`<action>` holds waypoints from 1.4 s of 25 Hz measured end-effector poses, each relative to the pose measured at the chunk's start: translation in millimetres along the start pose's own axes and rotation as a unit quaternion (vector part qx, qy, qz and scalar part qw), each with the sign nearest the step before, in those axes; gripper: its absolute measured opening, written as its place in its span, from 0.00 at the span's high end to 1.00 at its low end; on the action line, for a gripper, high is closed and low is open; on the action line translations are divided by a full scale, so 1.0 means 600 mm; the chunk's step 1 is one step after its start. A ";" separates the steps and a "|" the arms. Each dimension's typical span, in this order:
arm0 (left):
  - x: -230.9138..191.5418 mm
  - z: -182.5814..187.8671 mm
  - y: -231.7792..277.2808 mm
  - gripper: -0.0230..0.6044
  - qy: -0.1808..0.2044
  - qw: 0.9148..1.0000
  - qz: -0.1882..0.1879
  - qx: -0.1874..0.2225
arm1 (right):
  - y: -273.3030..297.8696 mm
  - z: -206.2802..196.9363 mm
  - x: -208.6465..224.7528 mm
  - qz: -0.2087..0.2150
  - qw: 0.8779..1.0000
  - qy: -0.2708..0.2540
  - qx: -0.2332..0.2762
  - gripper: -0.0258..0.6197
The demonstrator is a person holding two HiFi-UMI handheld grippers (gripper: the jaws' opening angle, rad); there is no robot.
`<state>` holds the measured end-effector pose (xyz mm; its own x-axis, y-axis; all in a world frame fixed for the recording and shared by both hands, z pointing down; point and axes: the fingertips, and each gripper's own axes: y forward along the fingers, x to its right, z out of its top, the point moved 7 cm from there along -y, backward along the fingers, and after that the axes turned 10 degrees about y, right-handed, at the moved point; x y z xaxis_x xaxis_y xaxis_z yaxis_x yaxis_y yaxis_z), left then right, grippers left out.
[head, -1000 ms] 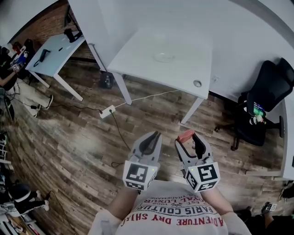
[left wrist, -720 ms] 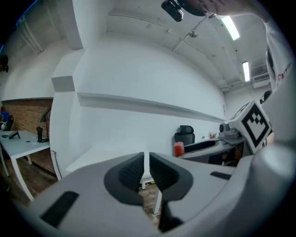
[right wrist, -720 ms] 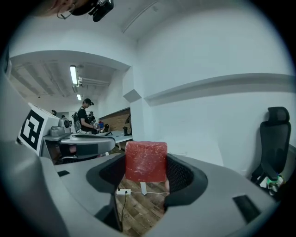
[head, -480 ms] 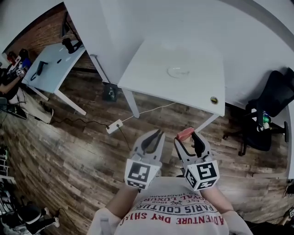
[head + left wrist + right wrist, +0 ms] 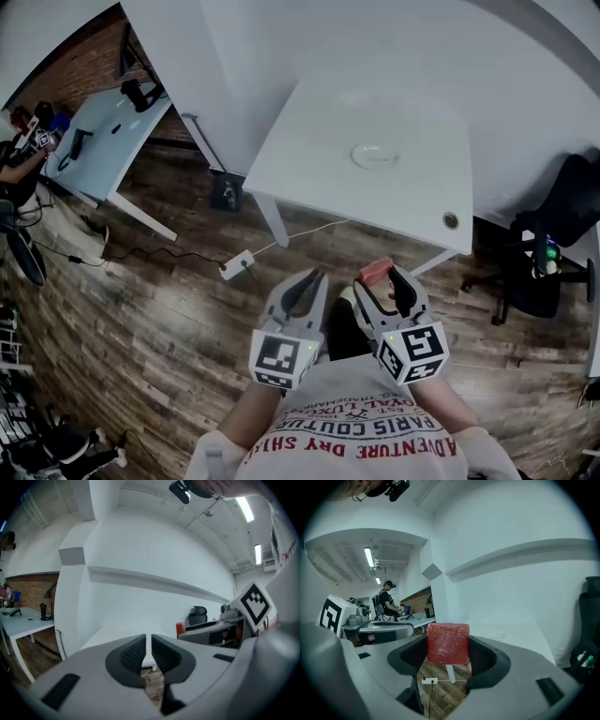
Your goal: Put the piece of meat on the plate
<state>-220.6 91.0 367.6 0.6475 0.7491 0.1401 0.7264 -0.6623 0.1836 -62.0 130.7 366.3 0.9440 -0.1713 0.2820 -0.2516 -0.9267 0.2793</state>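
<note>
A red block of meat [image 5: 448, 643] sits clamped between the jaws of my right gripper [image 5: 380, 278], held over the wooden floor short of the white table [image 5: 319, 141]. In the head view the meat [image 5: 378, 271] shows at the jaw tips. A clear glass plate [image 5: 374, 156] lies on the table top, far ahead of both grippers. My left gripper [image 5: 305, 289] hangs beside the right one, jaws closed with only a thin slit and nothing between them. From the left gripper view the meat [image 5: 180, 629] peeks out at the right gripper's tip.
A power strip [image 5: 235, 264] with a cable lies on the floor near the table leg. A black office chair [image 5: 555, 246] stands at the right. A second table [image 5: 112, 127] with a person beside it is at the far left.
The table and plate have drawn nearer and lower in the head view as I move forward. Both grippers keep their pose, and the meat stays in the right one.
</note>
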 end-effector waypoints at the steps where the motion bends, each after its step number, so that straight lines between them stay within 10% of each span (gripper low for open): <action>1: -0.009 -0.001 0.012 0.90 -0.002 1.000 0.003 -0.001 | 0.015 0.003 0.007 0.003 1.000 0.004 -0.001 0.53; 23: -0.192 0.060 0.499 0.90 -0.012 0.999 -0.024 -0.039 | 0.349 0.171 0.337 0.002 0.998 0.057 -0.029 0.53; 35: -0.243 0.048 0.609 0.91 -0.024 0.997 -0.045 -0.059 | 0.442 0.194 0.405 -0.030 0.996 0.066 -0.051 0.53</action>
<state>-42.7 -260.7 386.4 0.5940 0.8012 0.0716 0.7515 -0.5845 0.3060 125.5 -195.4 402.2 0.9230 -0.0649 0.3793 -0.2226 -0.8940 0.3889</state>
